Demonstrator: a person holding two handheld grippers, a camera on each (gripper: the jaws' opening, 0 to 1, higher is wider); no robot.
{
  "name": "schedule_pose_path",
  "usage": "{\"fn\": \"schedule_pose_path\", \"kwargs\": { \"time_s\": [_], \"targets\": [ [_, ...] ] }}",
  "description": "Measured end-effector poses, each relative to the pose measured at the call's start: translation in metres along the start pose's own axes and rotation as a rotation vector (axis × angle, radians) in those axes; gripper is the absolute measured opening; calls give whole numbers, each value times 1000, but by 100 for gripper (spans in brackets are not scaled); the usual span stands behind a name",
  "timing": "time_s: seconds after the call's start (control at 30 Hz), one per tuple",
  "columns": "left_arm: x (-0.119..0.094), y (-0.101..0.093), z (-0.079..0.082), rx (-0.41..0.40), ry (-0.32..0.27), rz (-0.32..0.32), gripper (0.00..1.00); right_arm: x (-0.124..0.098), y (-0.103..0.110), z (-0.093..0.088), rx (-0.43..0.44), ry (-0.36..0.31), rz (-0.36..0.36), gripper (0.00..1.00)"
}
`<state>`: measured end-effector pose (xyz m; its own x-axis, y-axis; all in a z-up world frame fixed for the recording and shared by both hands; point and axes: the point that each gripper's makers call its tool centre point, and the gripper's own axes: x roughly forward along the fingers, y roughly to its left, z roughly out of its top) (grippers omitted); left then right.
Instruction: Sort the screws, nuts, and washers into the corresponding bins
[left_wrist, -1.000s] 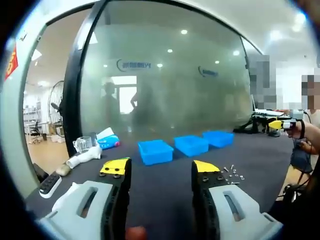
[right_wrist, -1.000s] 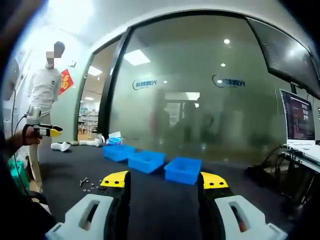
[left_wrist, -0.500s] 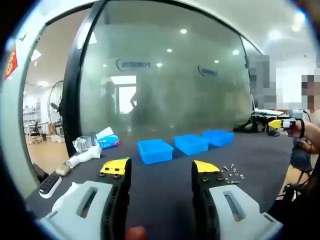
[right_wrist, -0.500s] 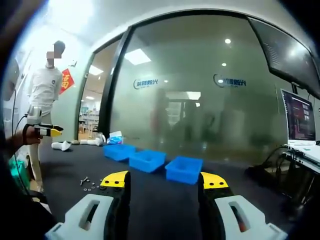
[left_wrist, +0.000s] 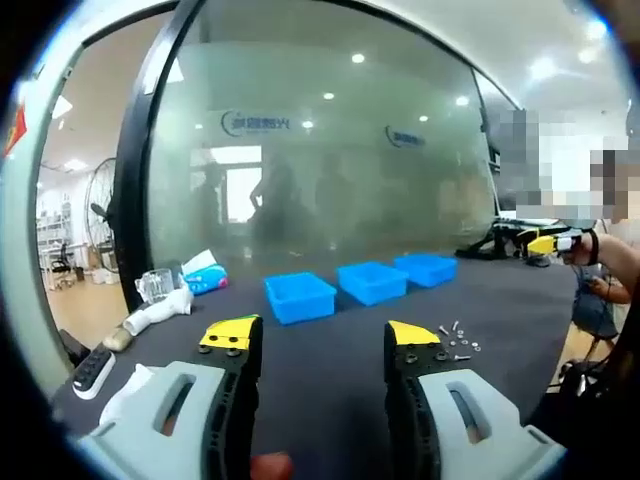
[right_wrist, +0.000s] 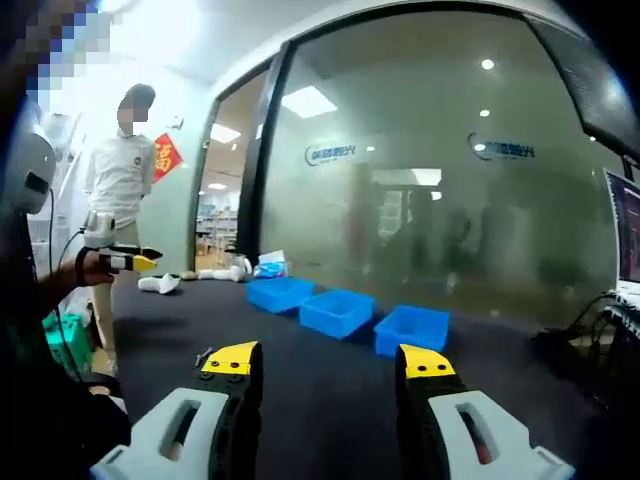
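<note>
The left gripper, with yellow-tipped black jaws on grey bodies, hangs above the dark table with its jaws wide apart and nothing between them. Just beside its right jaw tip lies a small scatter of silver screws, nuts and washers on the table surface. Farther back stand three shallow blue plastic bins in a row: the nearest bin, the middle bin and the far bin, each apart from its neighbour, in front of a large frosted glass wall. At the table's left end lie a clear glass cup, a white rolled cloth and a white remote control.

The right gripper also has its jaws spread, holding nothing, over the same table. One piece of the hardware peeks out just left of its left jaw tip. The three blue bins sit ahead in a diagonal row. A person in a white shirt stands at the left
</note>
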<state>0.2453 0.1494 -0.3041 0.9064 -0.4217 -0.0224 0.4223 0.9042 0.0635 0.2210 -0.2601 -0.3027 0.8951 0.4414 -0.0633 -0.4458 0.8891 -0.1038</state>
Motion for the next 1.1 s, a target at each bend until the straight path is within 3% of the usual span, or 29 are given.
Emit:
{"fn": "schedule_pose_path", "kwargs": {
  "time_s": [0.2,0.43,0.63,1.1],
  "targets": [
    [1,-4,-4,2,22,-37,48,12,15,-1,-38,64,119,47],
    [3,-14,-8,6,44,-87,48,24,37,-15,-52,164,290,44],
    [5,-17,-10,17,54,-116,49,26,56,-24,-113,242,421,45],
    [9,-66,-28,85,185,-406,52,29,71,-30,-187,295,517,45]
  ]
}}
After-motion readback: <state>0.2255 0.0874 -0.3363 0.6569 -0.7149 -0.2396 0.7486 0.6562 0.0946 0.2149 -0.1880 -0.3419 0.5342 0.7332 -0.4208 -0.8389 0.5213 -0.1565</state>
